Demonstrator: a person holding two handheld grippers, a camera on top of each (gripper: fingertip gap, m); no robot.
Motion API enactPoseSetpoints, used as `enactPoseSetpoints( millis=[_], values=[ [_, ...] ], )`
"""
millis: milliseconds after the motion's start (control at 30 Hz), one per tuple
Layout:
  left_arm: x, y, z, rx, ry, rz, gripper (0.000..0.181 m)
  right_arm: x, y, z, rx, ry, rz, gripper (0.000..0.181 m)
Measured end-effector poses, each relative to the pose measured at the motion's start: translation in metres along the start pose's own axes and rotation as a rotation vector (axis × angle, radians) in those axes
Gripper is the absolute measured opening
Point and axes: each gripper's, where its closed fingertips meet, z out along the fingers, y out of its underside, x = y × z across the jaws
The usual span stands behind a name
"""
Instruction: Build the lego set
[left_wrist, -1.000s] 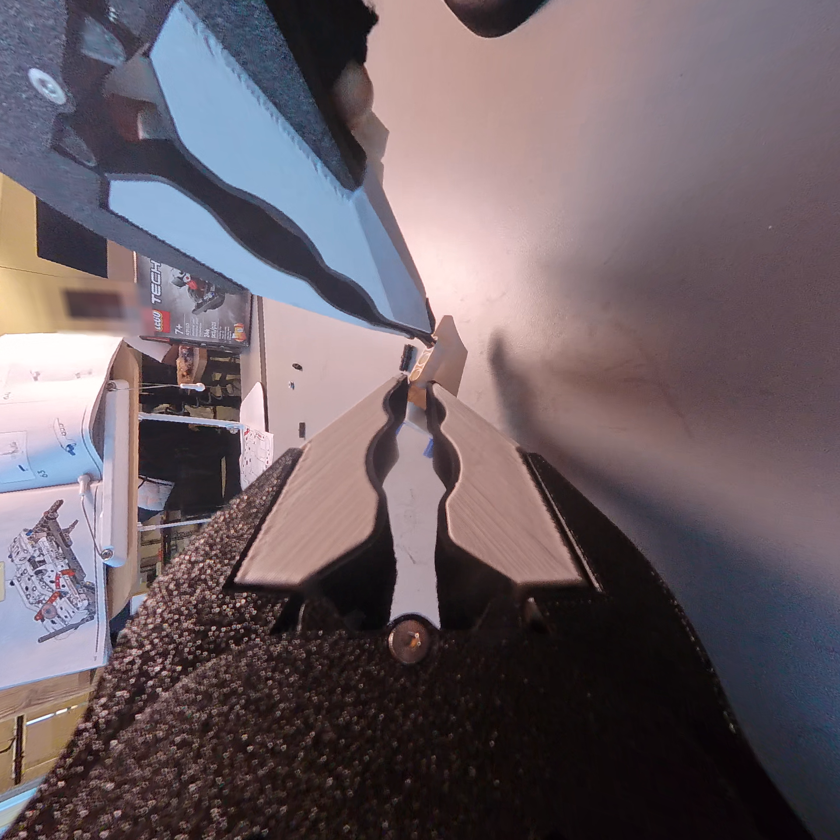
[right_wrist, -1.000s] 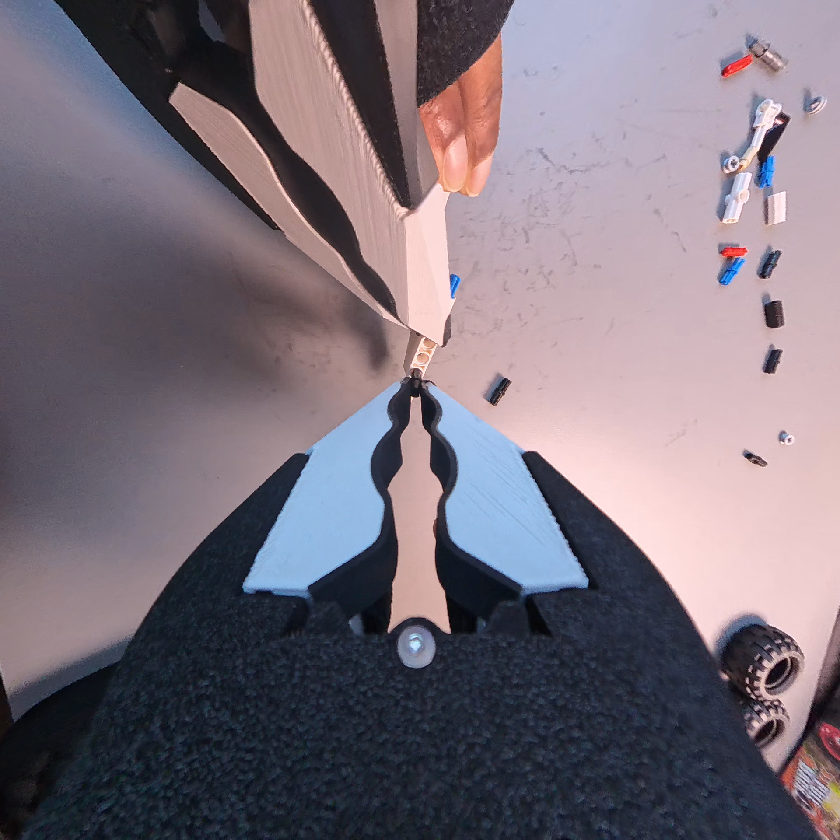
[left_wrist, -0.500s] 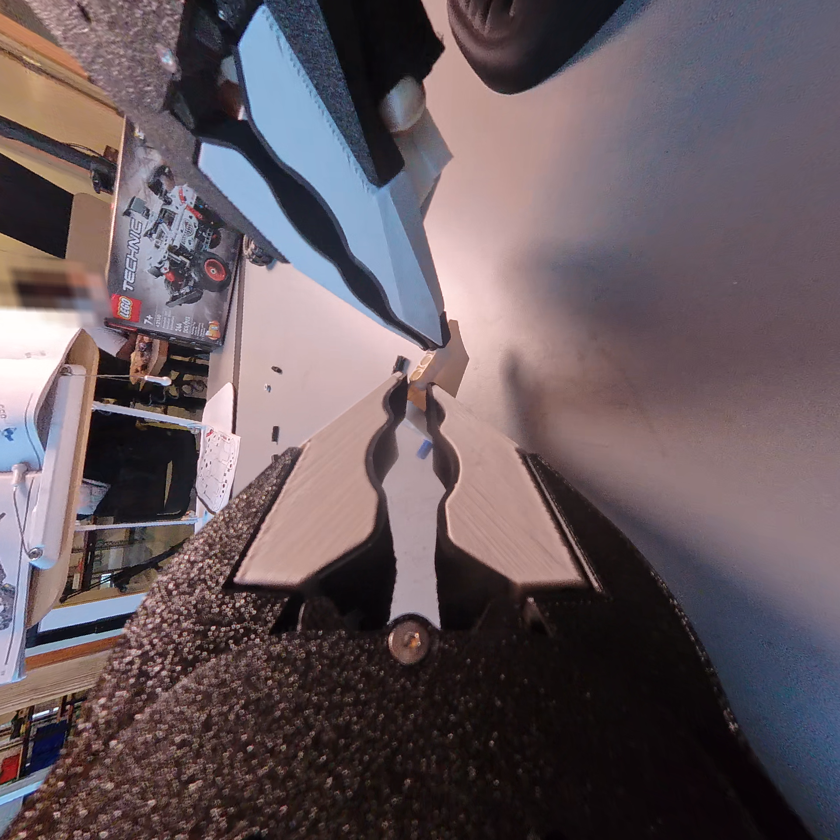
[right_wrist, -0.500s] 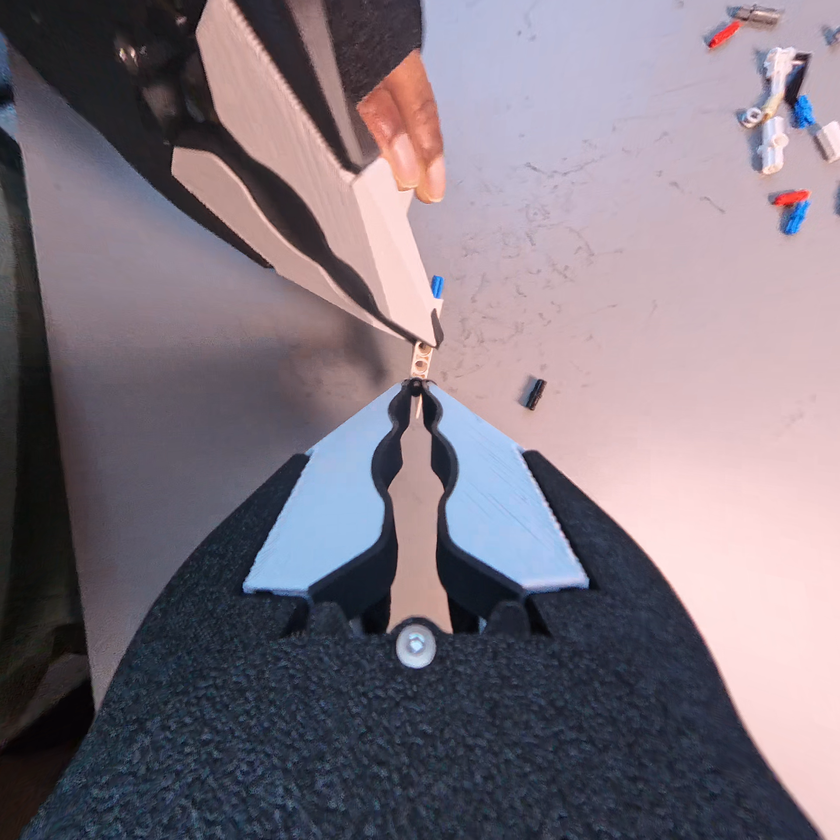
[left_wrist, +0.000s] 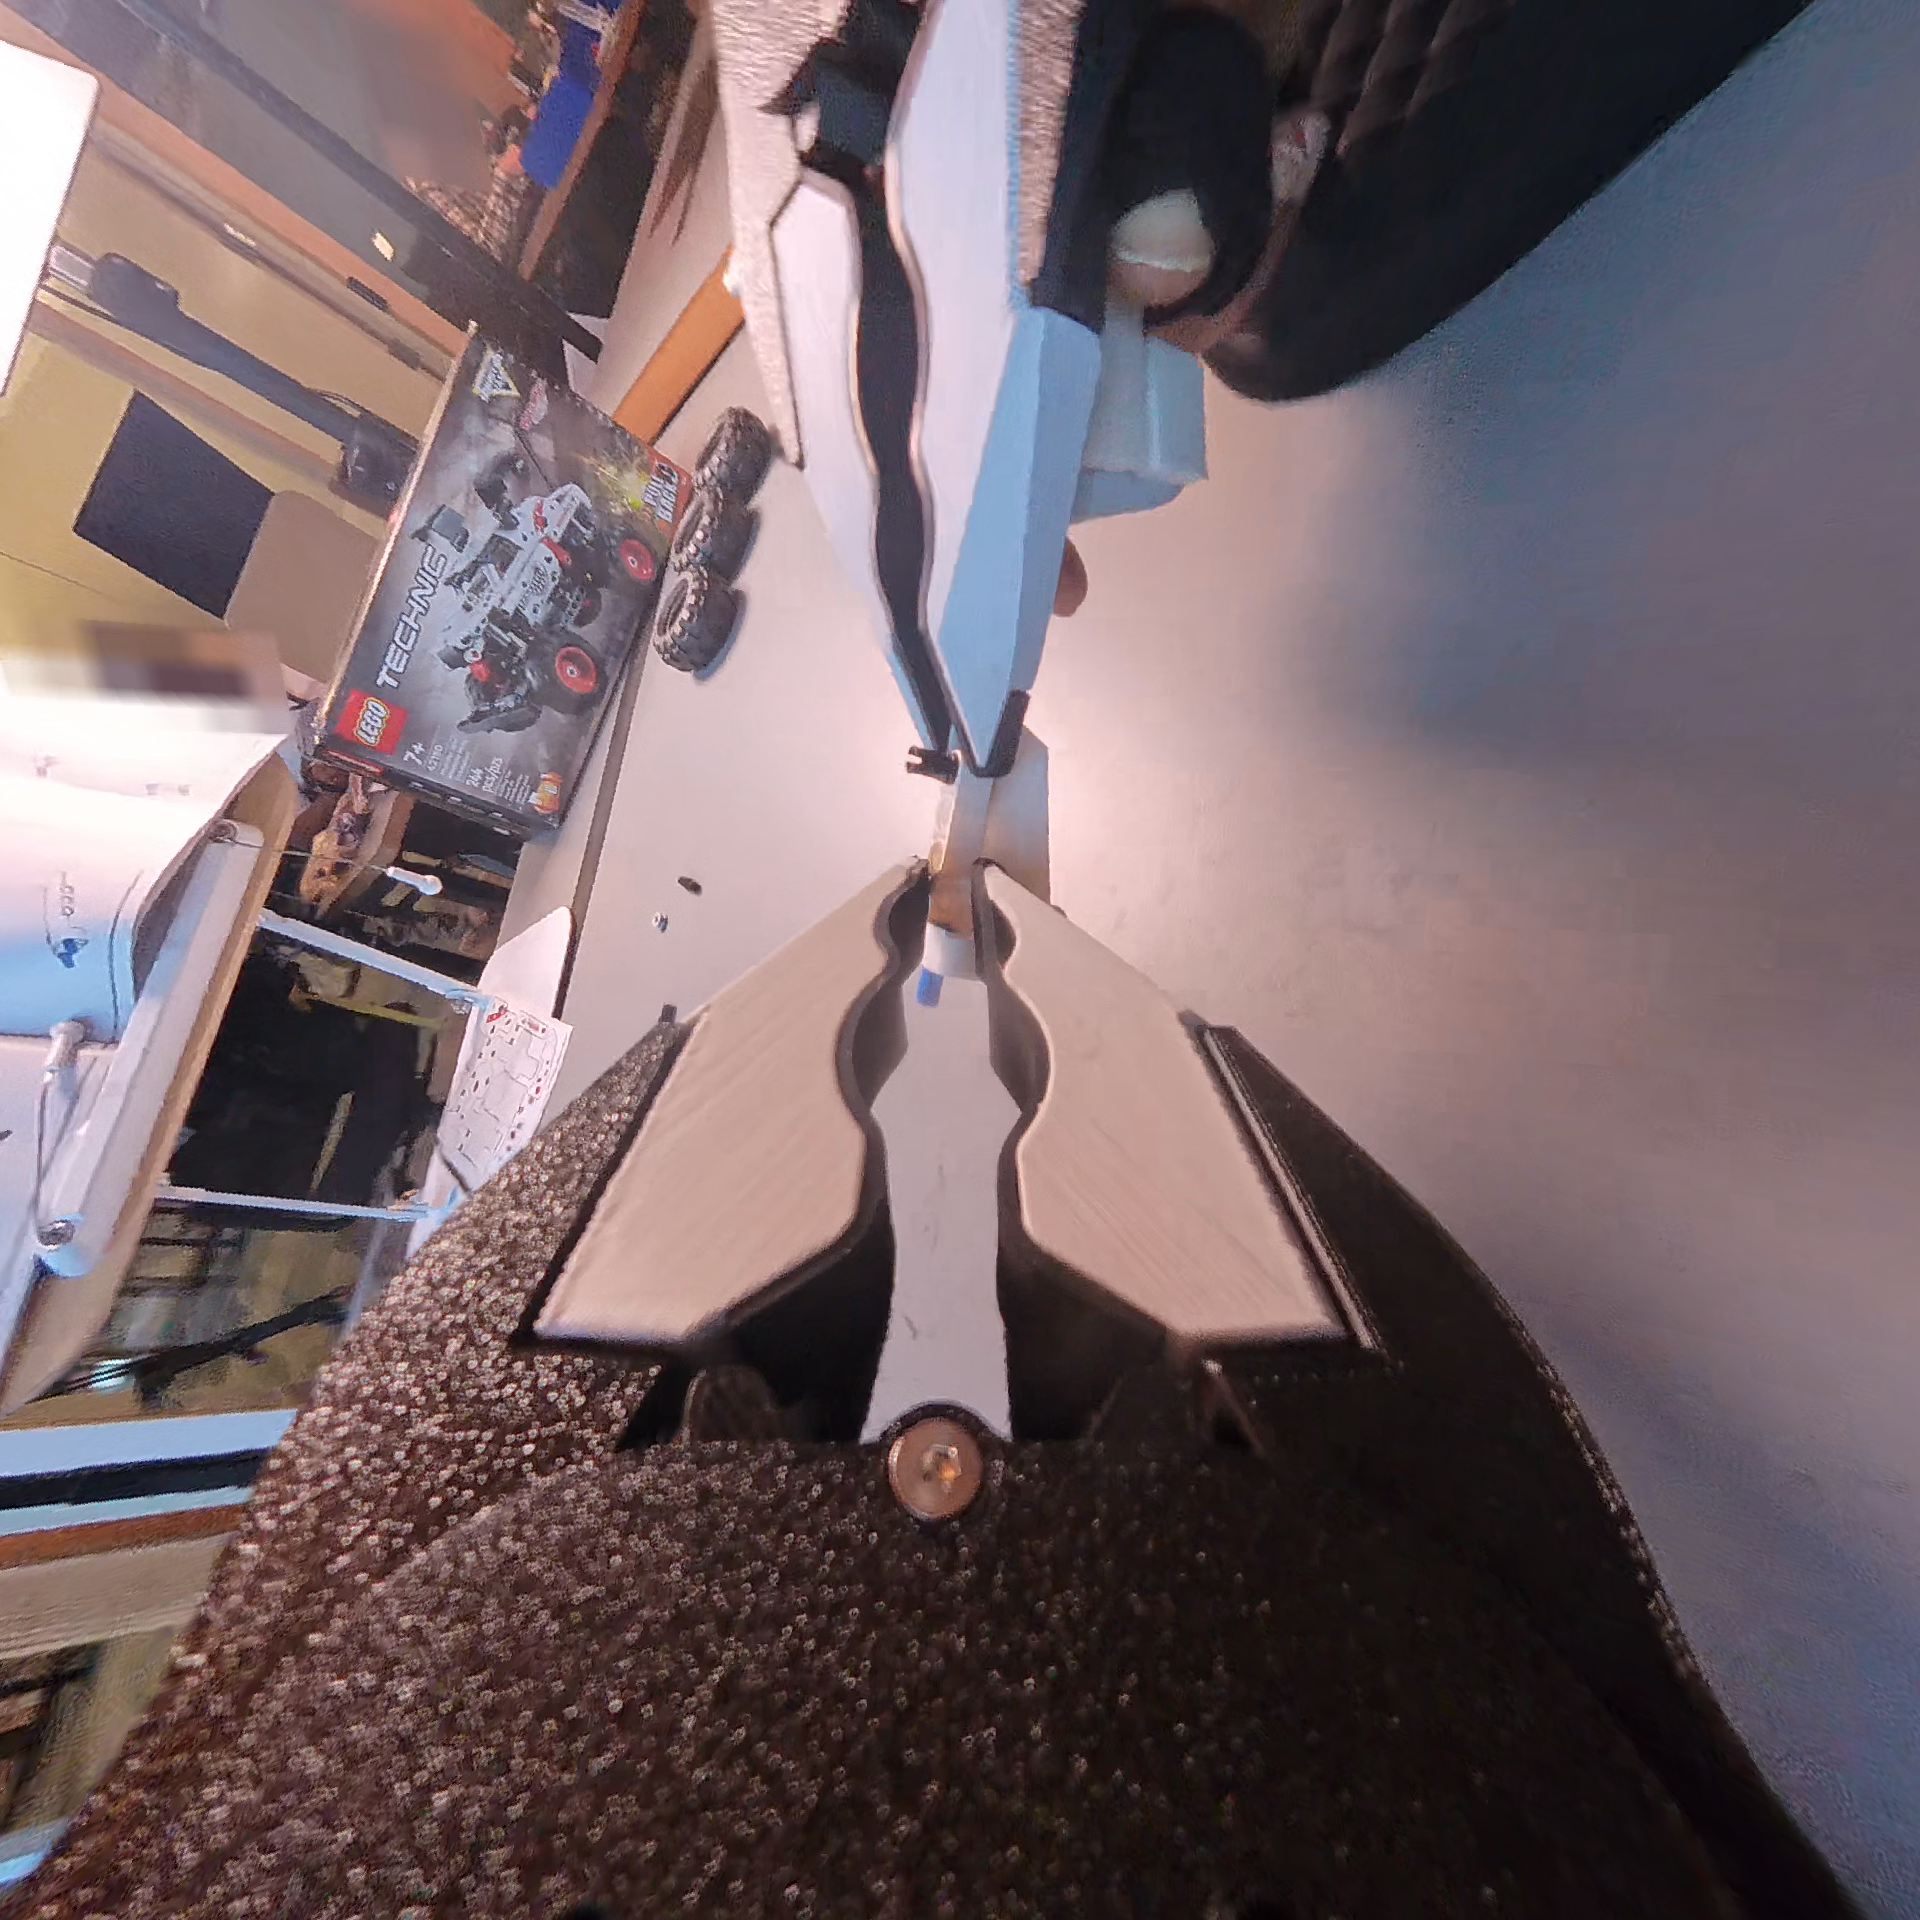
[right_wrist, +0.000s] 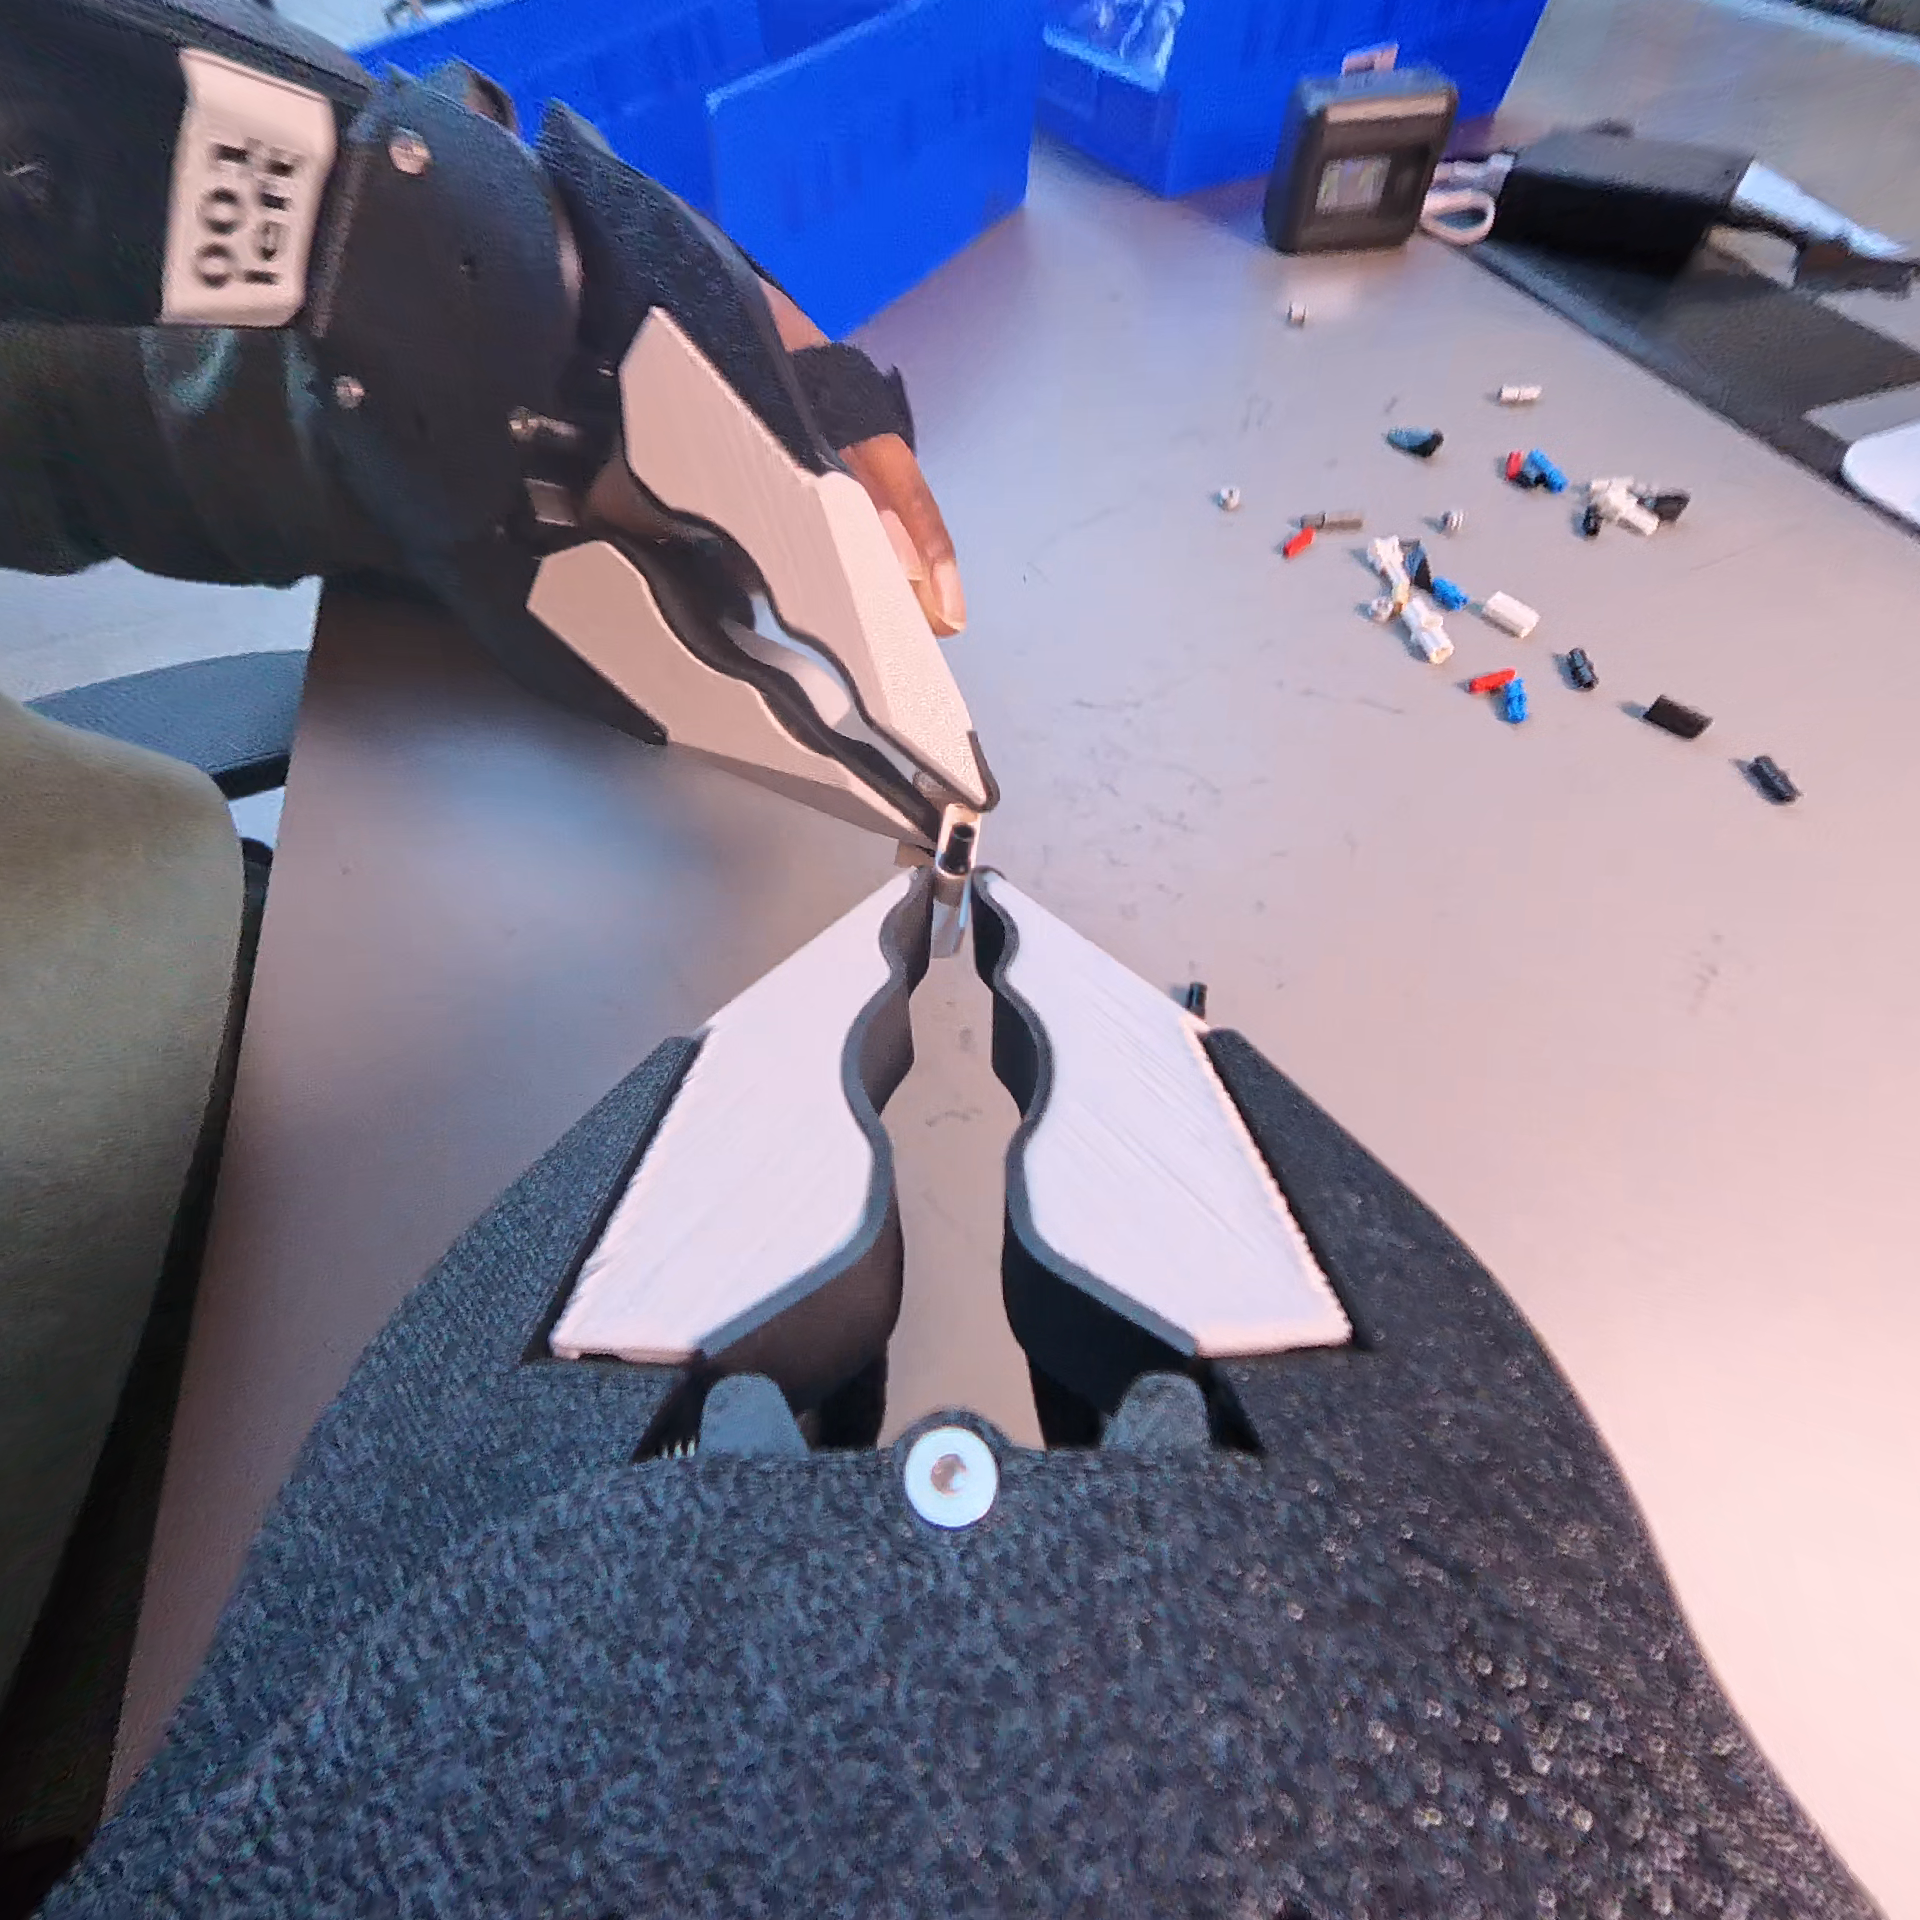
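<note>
Lego beam, small and light grey, pinched at both ends at frame centre, above the table.

The right hand-held gripper rises from below, narrowed on the beam; the left hand-held gripper slants down from upper left, clamped on the other end, a finger along its side. Loose pieces lie scattered upper right.

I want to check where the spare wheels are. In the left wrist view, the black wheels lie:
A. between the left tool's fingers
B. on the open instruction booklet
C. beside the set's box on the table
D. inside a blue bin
C: the wheels lie on the table right beside the box, at its far side.
</note>
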Motion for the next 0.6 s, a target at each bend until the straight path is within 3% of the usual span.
enactPoseSetpoints(
  millis=[67,167,267,333,433,600],
  values=[
    [-0.004,-0.01,-0.005,0.091,0.037,-0.131,0.012,-0.002,-0.009,-0.008,0.056,0.02,-0.073,0.006],
    [-0.013,-0.027,-0.016,0.28,0.2,-0.495,0.047,-0.006,-0.024,-0.023,0.152,0.044,-0.213,0.006],
    [-0.02,-0.047,-0.031,0.469,0.389,-0.76,0.046,-0.022,-0.046,-0.039,0.279,-0.018,-0.288,0.006],
    [-0.017,-0.062,-0.04,0.553,0.492,-0.808,0.035,-0.026,-0.055,-0.042,0.334,-0.038,-0.313,0.006],
    [-0.02,-0.07,-0.044,0.59,0.483,-0.802,0.016,-0.032,-0.062,-0.04,0.386,-0.091,-0.287,0.006],
    [-0.026,-0.06,-0.043,0.534,0.422,-0.8,0.015,-0.026,-0.053,-0.025,0.352,-0.096,-0.228,0.006]
  ],
)
